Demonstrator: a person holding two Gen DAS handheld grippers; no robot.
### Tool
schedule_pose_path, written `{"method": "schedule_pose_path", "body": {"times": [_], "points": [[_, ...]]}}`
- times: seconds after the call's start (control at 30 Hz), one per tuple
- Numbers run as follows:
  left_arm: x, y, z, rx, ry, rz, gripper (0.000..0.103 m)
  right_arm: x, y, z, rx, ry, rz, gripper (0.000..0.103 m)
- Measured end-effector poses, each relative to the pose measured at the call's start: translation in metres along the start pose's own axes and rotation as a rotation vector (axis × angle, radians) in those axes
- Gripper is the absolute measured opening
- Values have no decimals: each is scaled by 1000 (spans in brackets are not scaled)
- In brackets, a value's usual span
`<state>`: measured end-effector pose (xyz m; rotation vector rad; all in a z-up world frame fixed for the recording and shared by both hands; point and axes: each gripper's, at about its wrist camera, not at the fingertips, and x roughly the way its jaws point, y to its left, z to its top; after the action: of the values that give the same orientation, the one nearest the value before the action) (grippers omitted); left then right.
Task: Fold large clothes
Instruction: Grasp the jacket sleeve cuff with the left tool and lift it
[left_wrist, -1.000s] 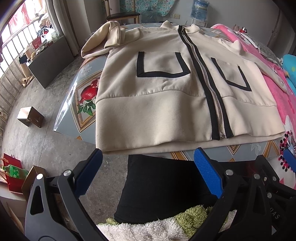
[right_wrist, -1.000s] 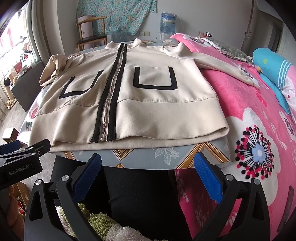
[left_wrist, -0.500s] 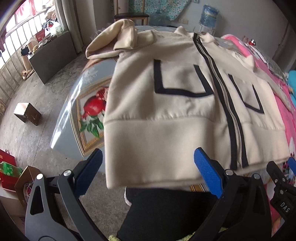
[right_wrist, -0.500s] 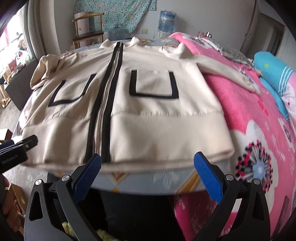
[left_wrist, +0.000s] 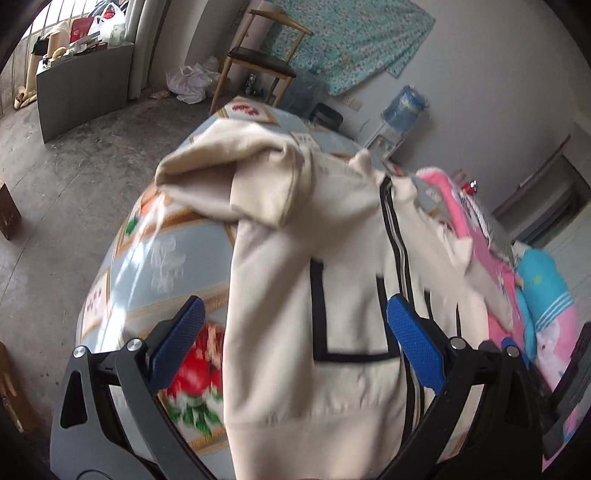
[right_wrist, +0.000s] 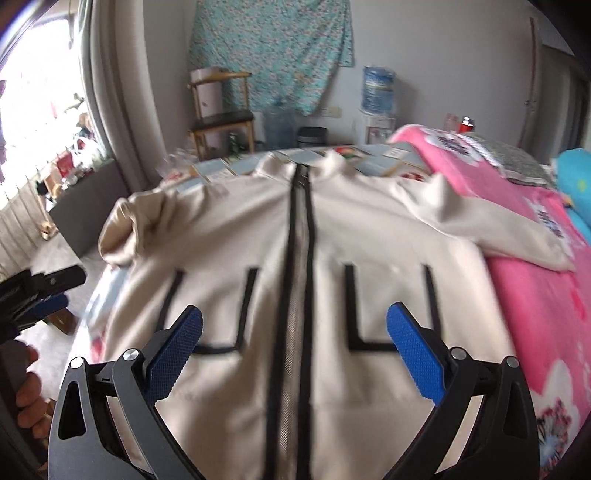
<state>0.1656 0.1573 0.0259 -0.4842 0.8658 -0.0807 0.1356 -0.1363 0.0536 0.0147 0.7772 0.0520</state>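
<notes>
Garment: a cream zip-front jacket (right_wrist: 369, 229) lies face up and spread flat on the bed (right_wrist: 546, 332), collar at the far end, hem toward both claws.
Long axis: the black-edged zipper (right_wrist: 301, 280) runs straight away from the cameras, hem to collar.
Left claw (left_wrist: 293, 338): released, jaws spread wide and holding nothing; it hangs over the jacket's left front panel, near its outer edge.
Right claw (right_wrist: 295, 341): also released and empty, straddling the zipper line above the lower body.
Key relation: the bunched left sleeve (left_wrist: 229, 181) lies ahead of the left claw, doubled over itself at the shoulder. The right sleeve (right_wrist: 498, 229) stretches out sideways over the pink floral blanket (right_wrist: 535, 295), ahead and to the right of the right claw.
Nearer hand: each sleeve sits on its own claw's side, so each claw probably takes its own.
Look: thick, smooth fleece-like cloth, two black-outlined pockets (right_wrist: 388, 306), few wrinkles; the frames are motion-blurred.
</notes>
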Motion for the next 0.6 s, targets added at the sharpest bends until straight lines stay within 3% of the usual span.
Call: {"method": "schedule_pose_path", "body": {"times": [0.17,0.23,0.33,0.43,0.47,0.6], "points": [[48,-9,51,97,-4,107,96,24,16,15,-18,7,39,97],[73,-9,69,102,32,102,96,34,17,16,-11,36,64,97],[115,-7,91,98,102,162,96,57,14,13,-16,109,61,97],[128,0,99,65,97,215,95,73,3,8,-14,157,46,97],[128,3,101,55,89,232,92,77,-2,6,-10,166,43,97],[117,10,105,13,58,249,57,90,-26,2,39,204,55,97]]}}
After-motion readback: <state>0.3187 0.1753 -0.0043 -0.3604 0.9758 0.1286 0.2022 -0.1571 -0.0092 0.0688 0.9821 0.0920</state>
